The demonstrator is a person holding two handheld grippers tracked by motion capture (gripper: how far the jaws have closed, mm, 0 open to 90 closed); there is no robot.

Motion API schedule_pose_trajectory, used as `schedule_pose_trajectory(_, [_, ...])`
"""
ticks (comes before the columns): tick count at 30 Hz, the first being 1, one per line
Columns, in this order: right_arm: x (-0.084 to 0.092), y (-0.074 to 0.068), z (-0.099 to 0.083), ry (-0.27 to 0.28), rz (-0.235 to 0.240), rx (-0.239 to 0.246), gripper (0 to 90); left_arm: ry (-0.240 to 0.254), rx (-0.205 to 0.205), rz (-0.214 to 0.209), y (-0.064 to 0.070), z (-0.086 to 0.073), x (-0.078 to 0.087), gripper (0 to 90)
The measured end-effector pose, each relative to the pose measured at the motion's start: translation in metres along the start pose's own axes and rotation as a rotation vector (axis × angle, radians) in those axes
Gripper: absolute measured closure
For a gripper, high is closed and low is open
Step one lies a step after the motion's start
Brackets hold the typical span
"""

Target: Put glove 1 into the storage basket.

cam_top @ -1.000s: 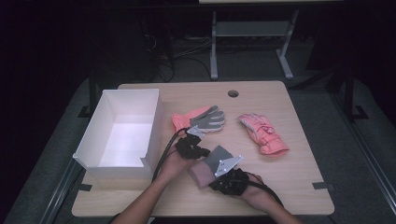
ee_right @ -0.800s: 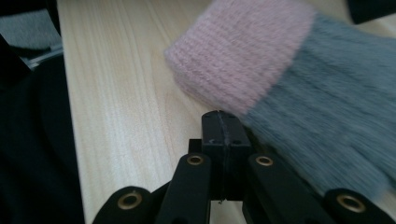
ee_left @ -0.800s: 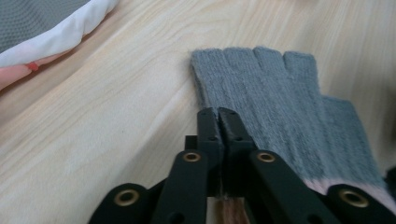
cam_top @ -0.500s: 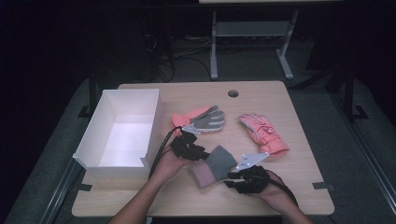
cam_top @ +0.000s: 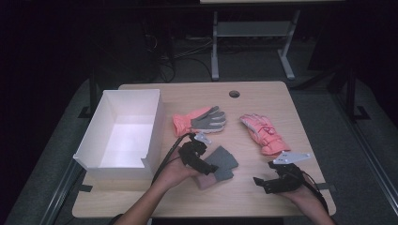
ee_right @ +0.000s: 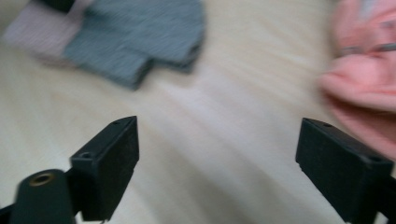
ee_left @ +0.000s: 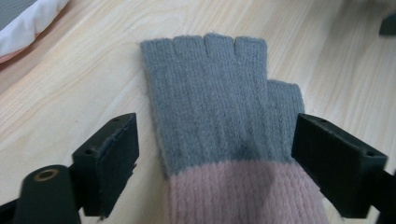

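Left gripper (ee_left: pixel 215 172) just opened, jaws apart astride grey glove (ee_left: pixel 219 102); right gripper (ee_right: pixel 219 172) apart over bare bench (ee_right: pixel 224 154); leave glove flat, back off level

On my counter (cam_top: pixel 263 197): one grey-and-pink knit glove (cam_top: pixel 220 164), two coral work gloves (cam_top: pixel 199 119) (cam_top: pixel 263 133), one white box (cam_top: pixel 91 154).

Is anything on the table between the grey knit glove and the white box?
Nothing visible does. The grey knit glove lies flat right of the white box, with the open left gripper over its pink cuff and bare table otherwise.
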State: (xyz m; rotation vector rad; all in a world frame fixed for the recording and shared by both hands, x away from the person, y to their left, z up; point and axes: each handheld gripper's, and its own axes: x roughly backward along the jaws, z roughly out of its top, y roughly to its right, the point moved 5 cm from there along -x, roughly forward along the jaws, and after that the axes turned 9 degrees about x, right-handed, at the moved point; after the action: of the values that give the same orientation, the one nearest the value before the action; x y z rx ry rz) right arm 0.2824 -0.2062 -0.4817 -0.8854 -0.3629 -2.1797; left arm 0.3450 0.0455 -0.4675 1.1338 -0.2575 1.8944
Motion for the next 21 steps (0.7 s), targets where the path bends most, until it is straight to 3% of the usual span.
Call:
schedule_pose_trajectory(1, [0.000,0.005,0.001,0.012,-0.018,-0.021,11.3,-0.009,-0.010,0.005,0.000,0.000,-0.001,13.6])
schedule_pose_trajectory(3, [-0.001,0.009,0.002,0.010,-0.011,-0.039,7.1,-0.025,-0.019,0.017,0.000,-0.002,-0.006,13.3])
schedule_pose_trajectory(6, [-0.004,0.012,0.001,0.002,-0.011,-0.032,6.8,-0.034,-0.006,0.027,-0.001,-0.004,-0.016,12.9])
schedule_pose_trajectory(12, [-0.005,0.013,-0.001,-0.005,-0.008,-0.037,6.8,-0.068,-0.027,0.031,0.002,-0.007,-0.030,12.8])
schedule_pose_trajectory(21, [-0.006,0.011,-0.001,-0.008,-0.012,-0.035,6.8,-0.074,-0.037,0.024,0.001,-0.010,-0.032,13.0])
